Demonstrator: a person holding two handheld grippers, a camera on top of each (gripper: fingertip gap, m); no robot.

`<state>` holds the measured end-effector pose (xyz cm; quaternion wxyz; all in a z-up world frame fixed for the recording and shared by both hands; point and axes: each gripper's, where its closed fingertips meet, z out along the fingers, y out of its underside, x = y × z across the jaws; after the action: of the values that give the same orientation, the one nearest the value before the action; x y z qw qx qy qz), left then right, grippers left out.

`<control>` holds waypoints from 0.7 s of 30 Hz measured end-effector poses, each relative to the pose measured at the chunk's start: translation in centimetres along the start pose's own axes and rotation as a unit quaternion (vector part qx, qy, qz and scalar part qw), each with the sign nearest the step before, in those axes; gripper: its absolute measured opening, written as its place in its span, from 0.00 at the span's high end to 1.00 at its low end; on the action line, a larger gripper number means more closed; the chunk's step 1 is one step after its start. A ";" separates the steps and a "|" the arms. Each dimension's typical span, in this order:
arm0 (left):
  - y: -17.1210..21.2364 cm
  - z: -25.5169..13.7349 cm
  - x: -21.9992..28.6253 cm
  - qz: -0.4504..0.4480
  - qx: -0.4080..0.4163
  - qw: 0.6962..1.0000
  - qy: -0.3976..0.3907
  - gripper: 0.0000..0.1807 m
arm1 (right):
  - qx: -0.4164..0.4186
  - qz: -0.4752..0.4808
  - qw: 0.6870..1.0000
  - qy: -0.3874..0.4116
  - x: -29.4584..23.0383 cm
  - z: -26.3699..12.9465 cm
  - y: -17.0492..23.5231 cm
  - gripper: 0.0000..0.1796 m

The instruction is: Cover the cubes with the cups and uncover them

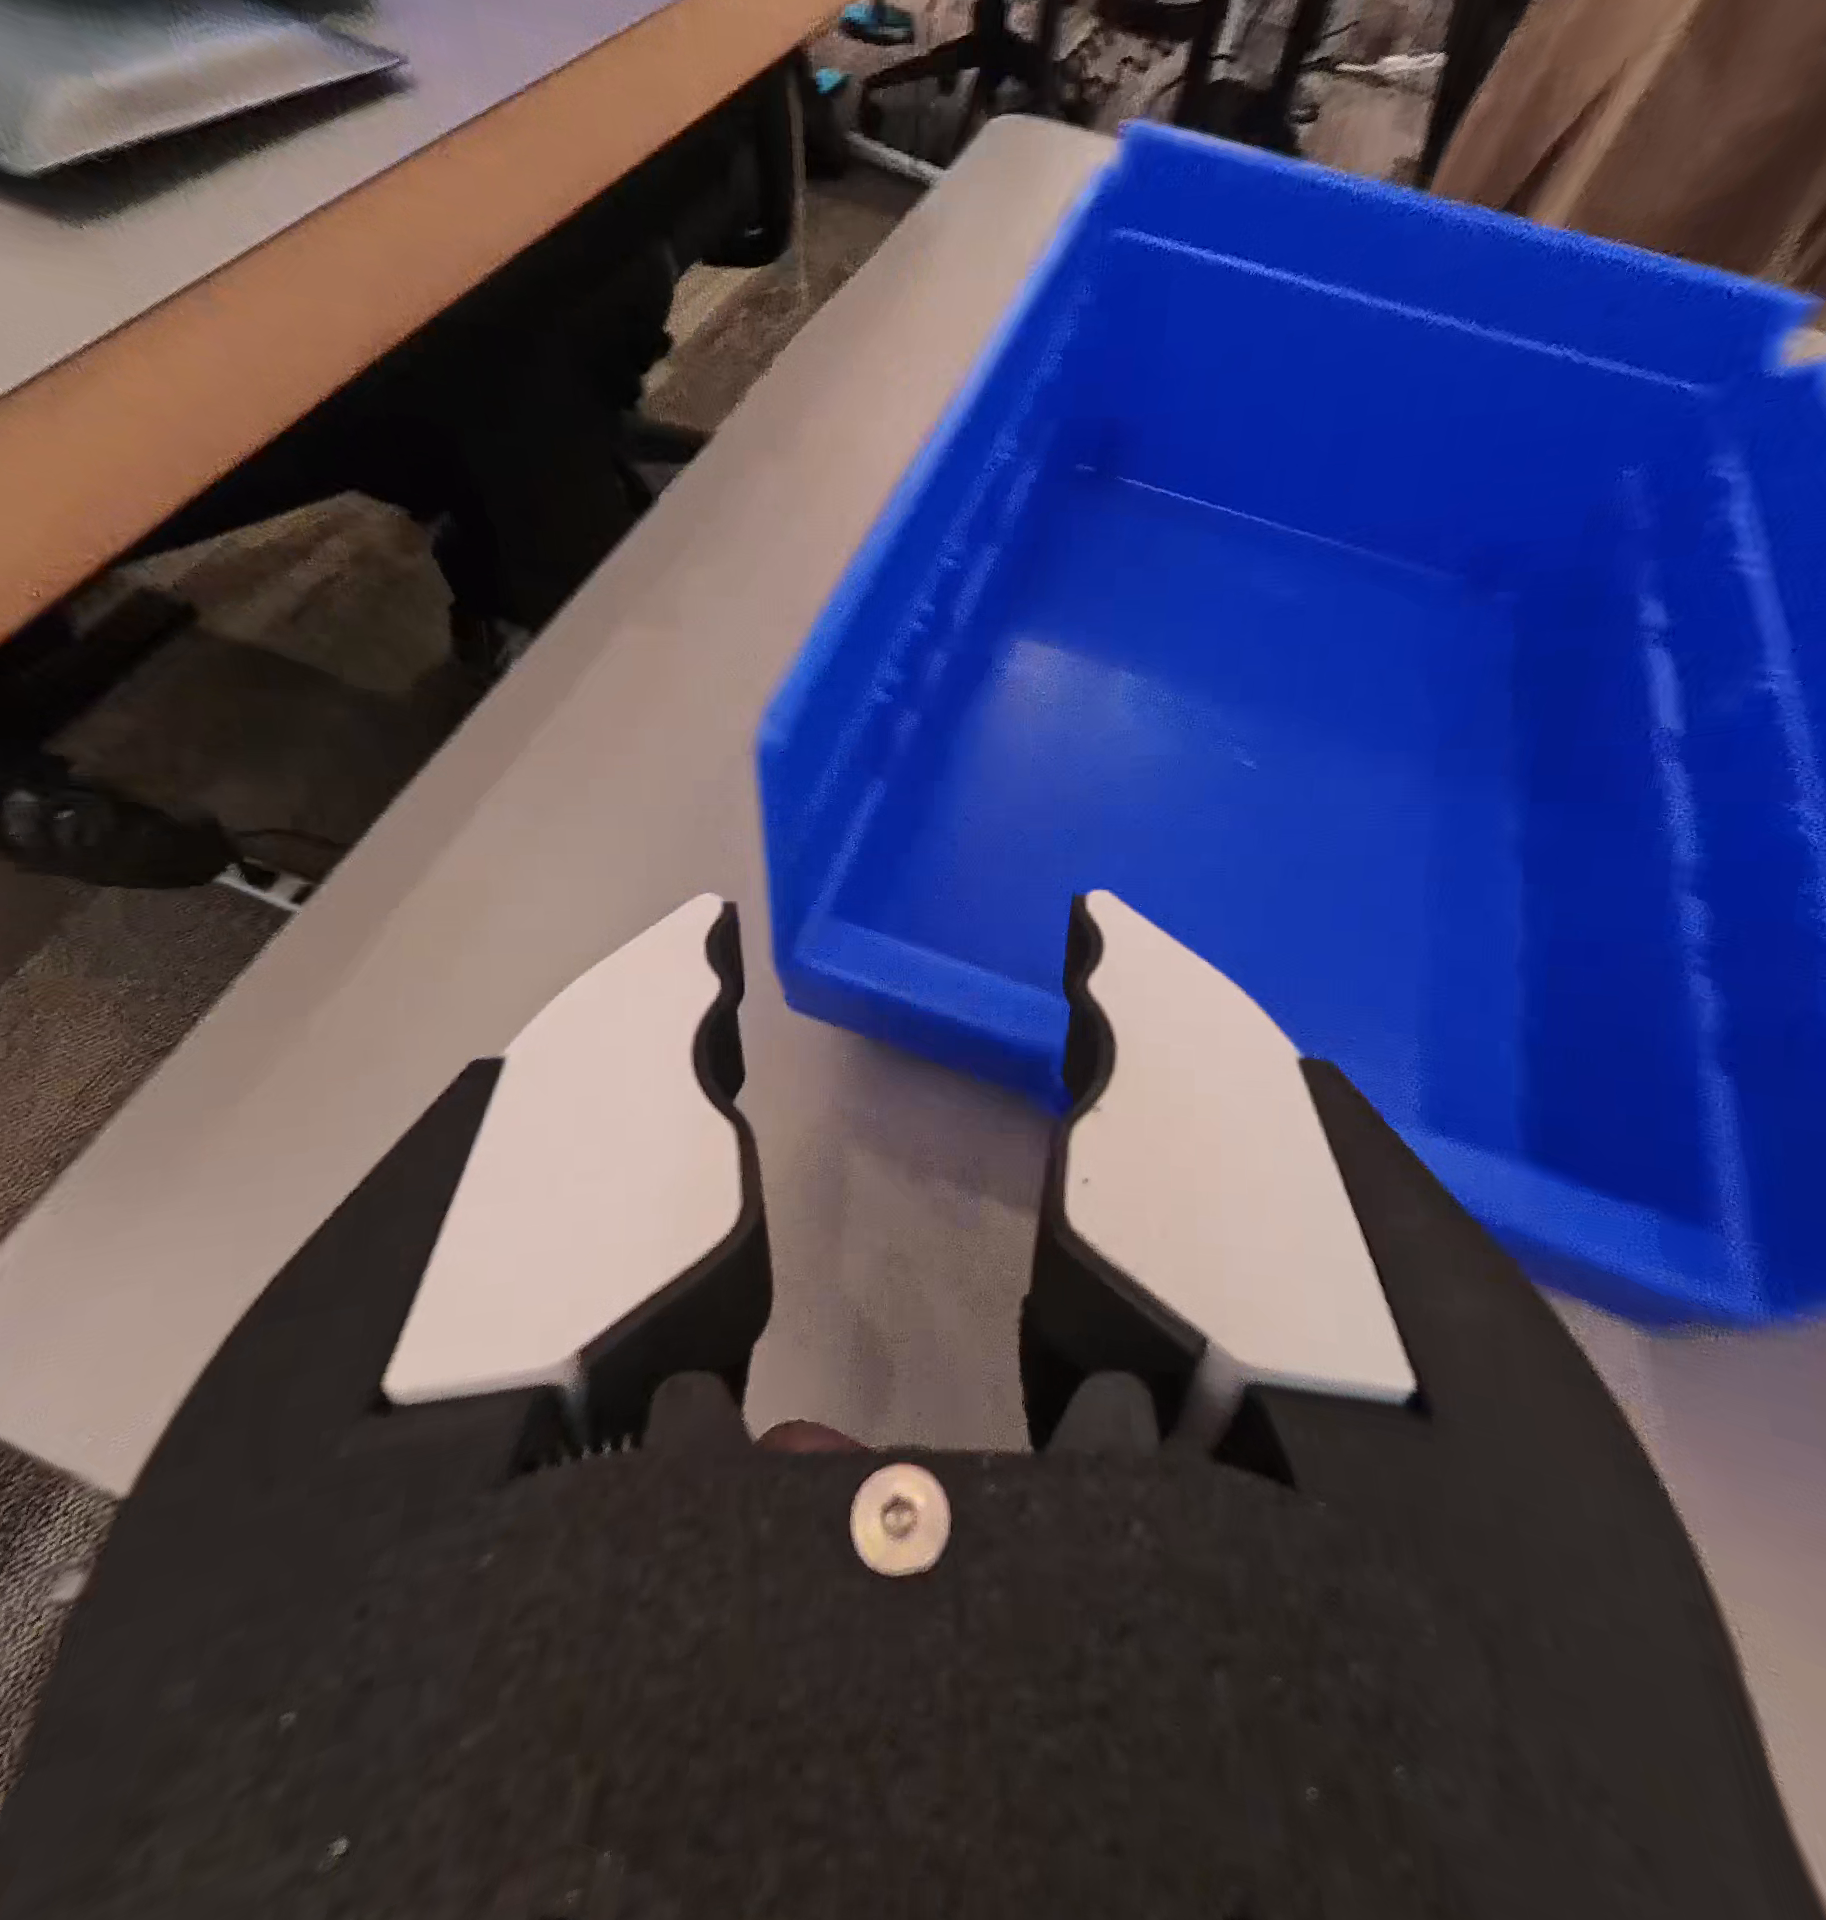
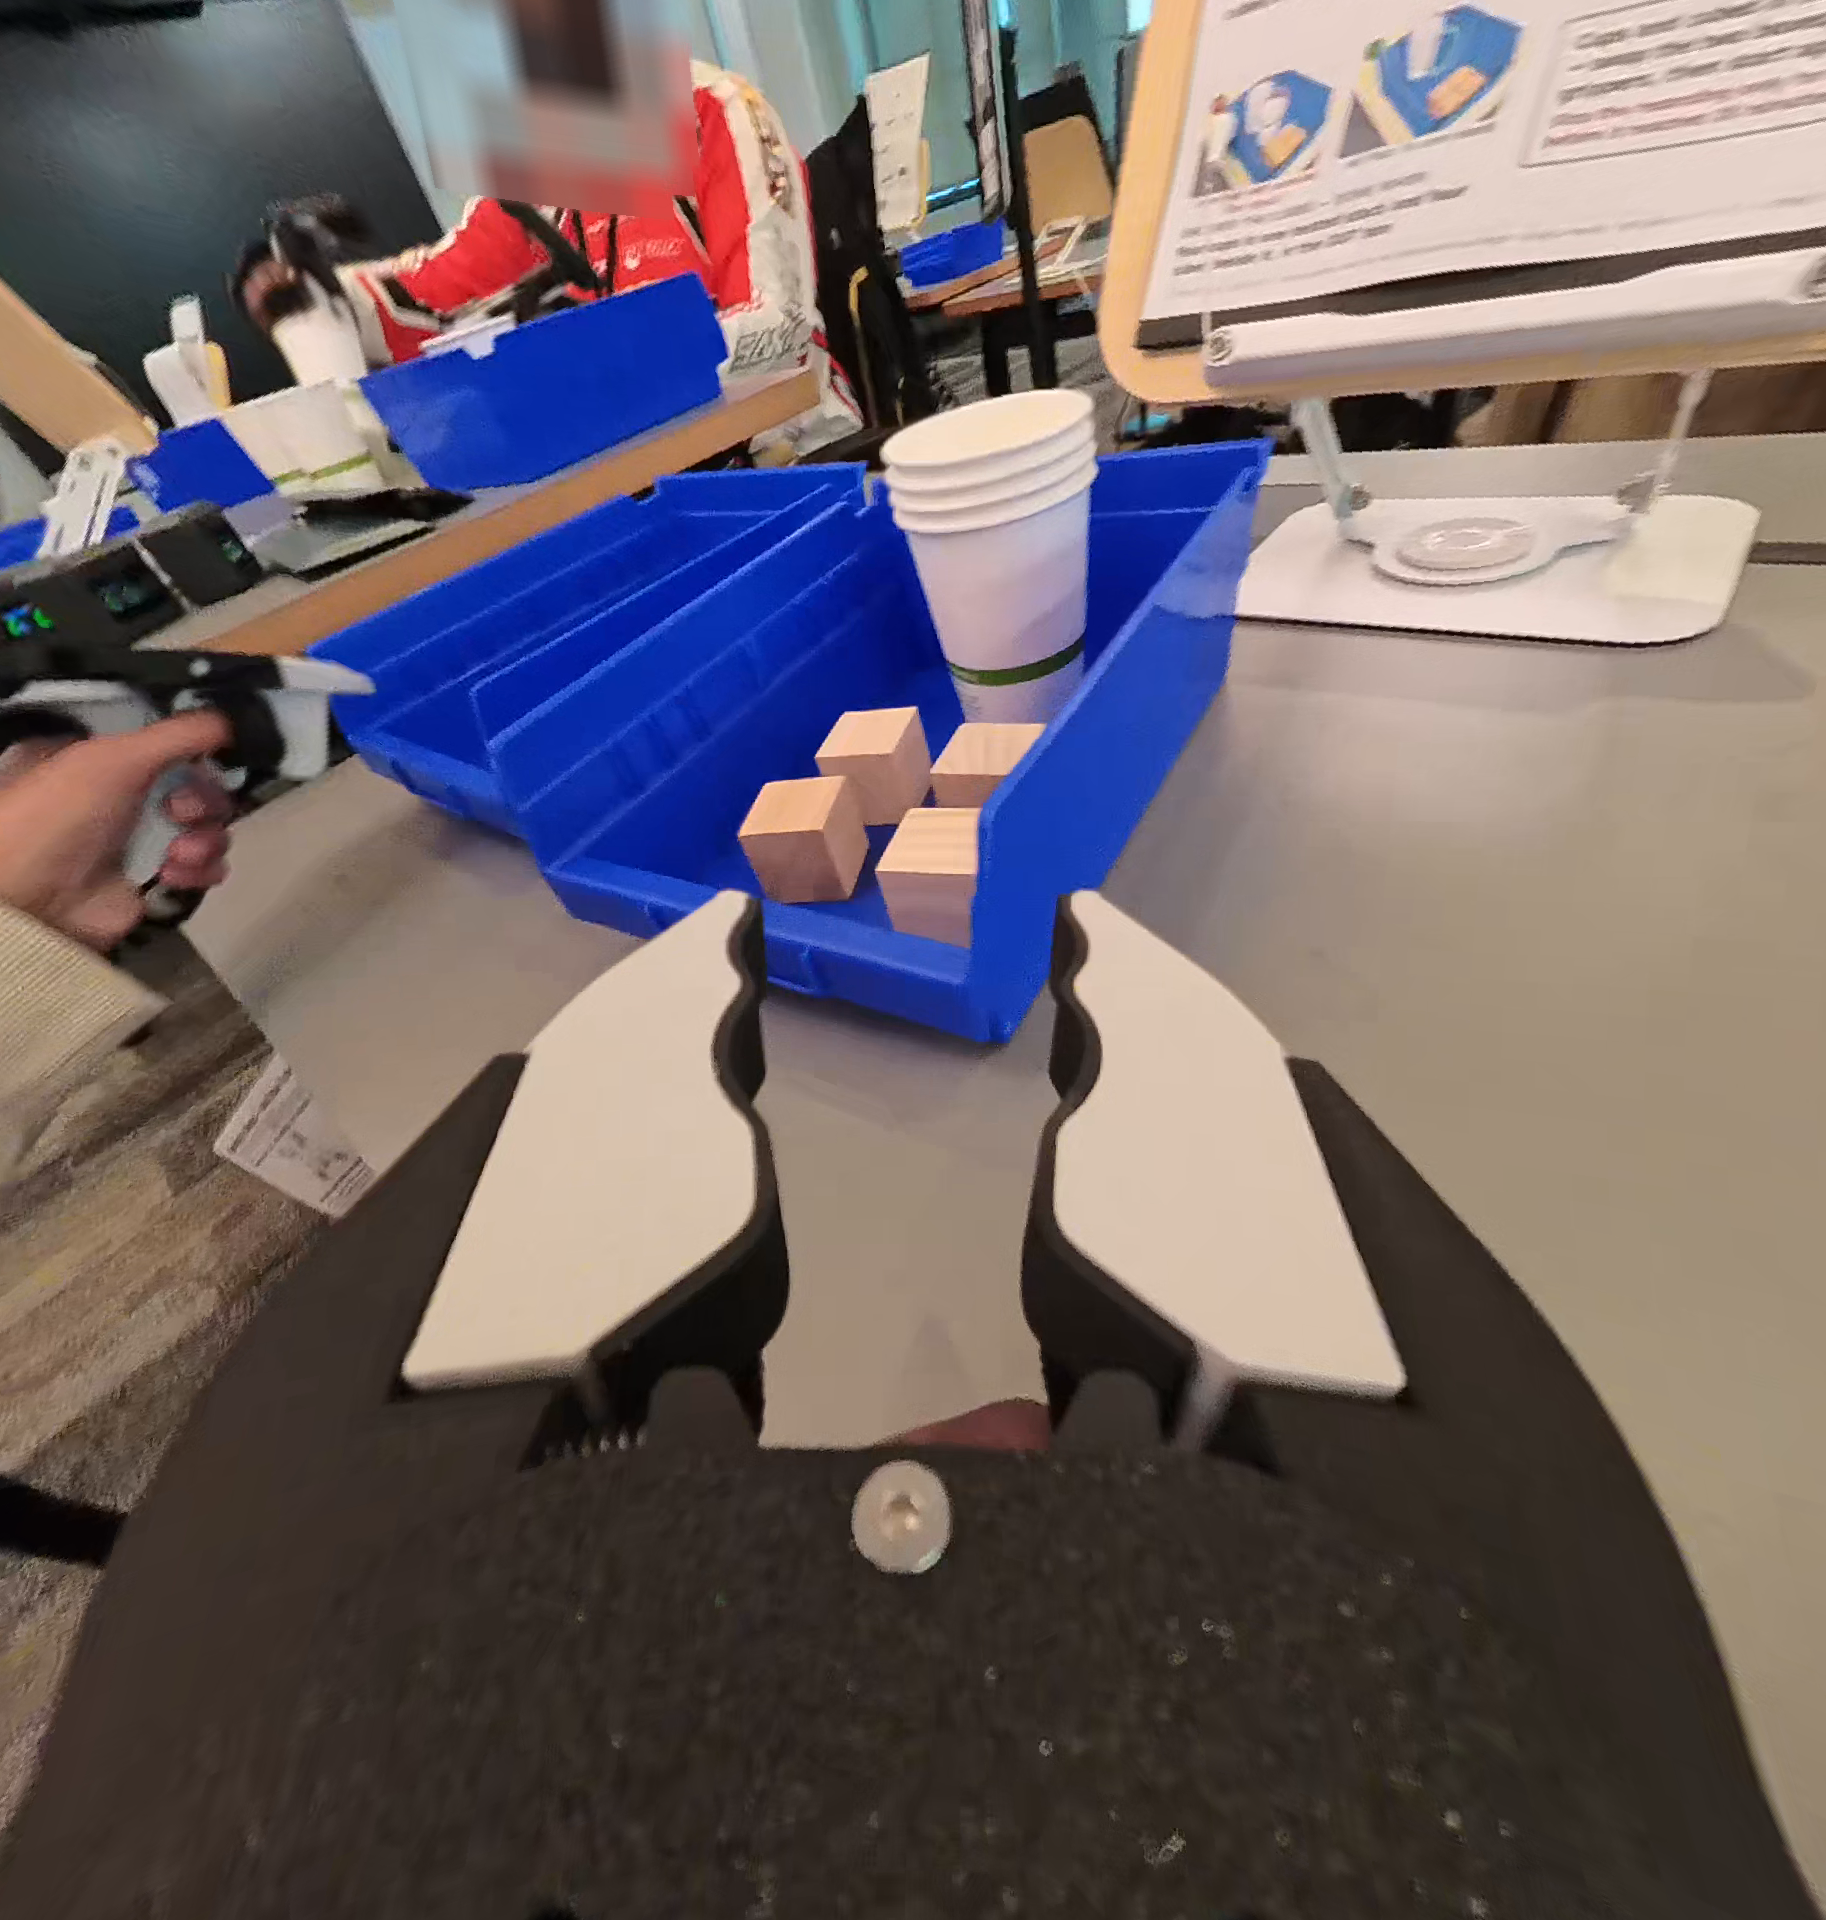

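The right gripper gapes empty at lower centre; the left gripper likewise. Mid-frame, four wooden cubes share a blue bin with stacked paper cups, probably light and crushable, best pinched gently at the rim.

Grey worktop here, pretty plain. Sitting right on it: two blue plastic bins side by side, one next to the other, plus a white stand base further back.
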<state>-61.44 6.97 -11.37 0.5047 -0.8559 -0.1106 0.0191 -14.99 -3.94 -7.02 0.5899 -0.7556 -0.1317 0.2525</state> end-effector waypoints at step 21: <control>6.0 -7.5 -0.3 -0.008 0.009 0.998 -0.061 0.98 | -0.089 -0.077 0.992 -0.054 -16.7 12.0 5.4 0.76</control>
<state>-59.64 -2.29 -12.93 0.5051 -0.8475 -0.1481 0.0685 -36.00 -3.80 -10.55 0.5303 -0.7780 -0.2428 0.2338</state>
